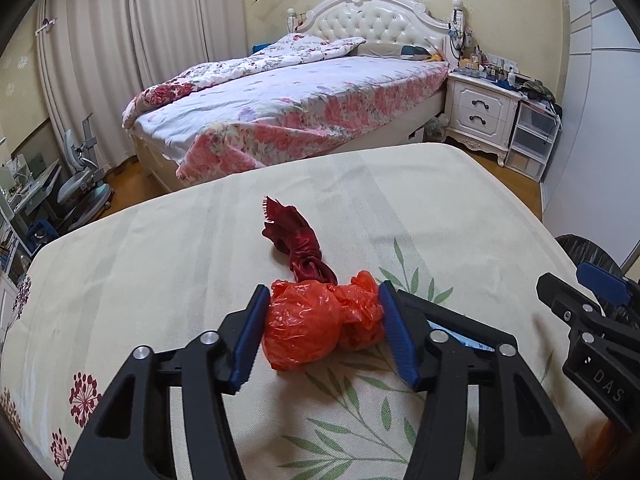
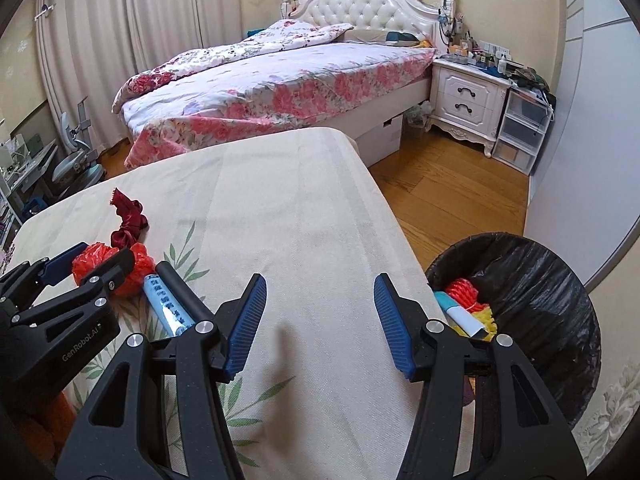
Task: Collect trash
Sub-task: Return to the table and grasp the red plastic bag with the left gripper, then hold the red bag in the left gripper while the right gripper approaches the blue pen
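A crumpled orange-red plastic bag (image 1: pixel 316 324) lies on the cream tablecloth (image 1: pixel 160 264). My left gripper (image 1: pixel 322 330) stands around the bag with its blue pads touching both sides. The bag also shows in the right wrist view (image 2: pixel 90 260), between the left gripper's fingers (image 2: pixel 120 260). A dark red scrunched cloth (image 1: pixel 298 240) lies just beyond the bag. A light blue tube (image 2: pixel 168 306) lies next to the left gripper. My right gripper (image 2: pixel 320 322) is open and empty above the table's right part. A black-lined trash bin (image 2: pixel 532 304) stands right of the table with trash inside.
A bed with a floral cover (image 2: pixel 280 80) stands behind the table. A white nightstand (image 2: pixel 466 100) and plastic drawers (image 2: pixel 520 132) stand at the right wall. Wooden floor (image 2: pixel 452 188) lies between table, bed and bin. A desk chair (image 1: pixel 80 184) is at the left.
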### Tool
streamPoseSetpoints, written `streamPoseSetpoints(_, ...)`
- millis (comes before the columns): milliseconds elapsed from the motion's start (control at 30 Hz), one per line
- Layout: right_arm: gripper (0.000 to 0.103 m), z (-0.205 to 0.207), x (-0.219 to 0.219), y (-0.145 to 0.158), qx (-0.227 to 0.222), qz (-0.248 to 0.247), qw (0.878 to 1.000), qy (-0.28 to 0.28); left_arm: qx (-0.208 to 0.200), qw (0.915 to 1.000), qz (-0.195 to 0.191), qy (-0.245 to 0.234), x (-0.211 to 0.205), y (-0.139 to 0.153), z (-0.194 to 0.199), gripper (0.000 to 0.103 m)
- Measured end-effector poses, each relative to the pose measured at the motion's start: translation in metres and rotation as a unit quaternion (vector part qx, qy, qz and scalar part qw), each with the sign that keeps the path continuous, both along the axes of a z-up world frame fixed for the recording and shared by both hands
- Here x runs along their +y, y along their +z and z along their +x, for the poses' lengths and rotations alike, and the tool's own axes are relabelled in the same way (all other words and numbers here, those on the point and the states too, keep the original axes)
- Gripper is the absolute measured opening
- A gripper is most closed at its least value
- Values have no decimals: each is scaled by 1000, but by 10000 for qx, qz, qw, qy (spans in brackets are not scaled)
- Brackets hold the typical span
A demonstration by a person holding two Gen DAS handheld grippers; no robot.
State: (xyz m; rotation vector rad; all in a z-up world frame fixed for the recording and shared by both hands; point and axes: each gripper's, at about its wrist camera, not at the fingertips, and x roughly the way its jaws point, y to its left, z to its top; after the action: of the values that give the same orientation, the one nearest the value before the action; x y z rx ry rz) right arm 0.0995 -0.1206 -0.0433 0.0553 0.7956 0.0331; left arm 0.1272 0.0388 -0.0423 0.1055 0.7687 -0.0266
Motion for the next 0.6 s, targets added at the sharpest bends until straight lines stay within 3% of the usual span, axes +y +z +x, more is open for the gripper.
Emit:
streamPoseSetpoints(267, 55, -4, 7, 0, 22, -30, 10000, 58, 7, 9999, -145, 1, 12, 6, -12, 42)
streamPoseSetpoints(600, 55, -15, 19, -1, 78, -111, 9997, 216, -1, 9995, -125, 279, 43, 10, -40, 41)
